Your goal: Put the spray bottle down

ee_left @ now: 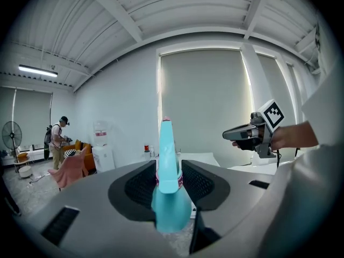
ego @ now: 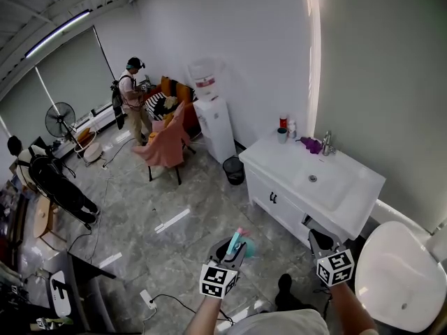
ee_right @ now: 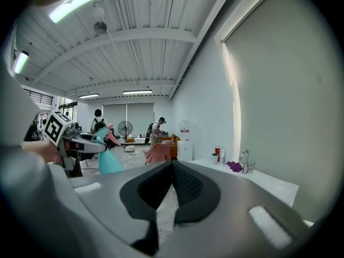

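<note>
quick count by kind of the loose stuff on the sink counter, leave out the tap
bottles: 2, a red bottle and a white bottle
cup: 1
purple cloth: 1
total: 4

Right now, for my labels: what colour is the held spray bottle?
The spray bottle is turquoise, best seen in the left gripper view.

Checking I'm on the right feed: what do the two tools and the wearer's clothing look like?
The left tool and right tool are grey, with black ribbed pads and a white cube of black square markers each. The person wears a white top.
</note>
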`<action>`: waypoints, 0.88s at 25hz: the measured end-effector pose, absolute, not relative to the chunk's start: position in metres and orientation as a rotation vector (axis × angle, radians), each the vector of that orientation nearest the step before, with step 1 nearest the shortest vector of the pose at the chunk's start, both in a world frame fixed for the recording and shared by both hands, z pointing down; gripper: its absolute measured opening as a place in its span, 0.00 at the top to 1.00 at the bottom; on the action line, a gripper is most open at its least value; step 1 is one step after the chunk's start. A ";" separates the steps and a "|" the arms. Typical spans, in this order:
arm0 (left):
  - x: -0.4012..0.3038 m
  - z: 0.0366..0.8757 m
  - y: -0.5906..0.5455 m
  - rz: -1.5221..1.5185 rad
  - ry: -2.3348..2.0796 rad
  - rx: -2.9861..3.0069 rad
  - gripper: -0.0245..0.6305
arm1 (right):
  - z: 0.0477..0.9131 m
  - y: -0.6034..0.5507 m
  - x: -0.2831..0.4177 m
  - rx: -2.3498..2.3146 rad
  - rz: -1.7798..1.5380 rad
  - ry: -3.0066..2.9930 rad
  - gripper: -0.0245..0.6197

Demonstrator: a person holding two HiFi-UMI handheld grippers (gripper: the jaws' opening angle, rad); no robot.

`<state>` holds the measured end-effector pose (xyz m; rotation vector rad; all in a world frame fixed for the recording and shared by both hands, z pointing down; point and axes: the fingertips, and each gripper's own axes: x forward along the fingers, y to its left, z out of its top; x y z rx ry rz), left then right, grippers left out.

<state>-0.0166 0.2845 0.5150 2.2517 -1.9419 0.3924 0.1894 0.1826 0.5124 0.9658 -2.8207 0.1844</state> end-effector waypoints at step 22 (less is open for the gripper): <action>-0.073 0.527 0.099 0.412 -1.998 2.135 0.74 | 0.530 -0.022 0.113 0.800 0.221 -2.843 0.95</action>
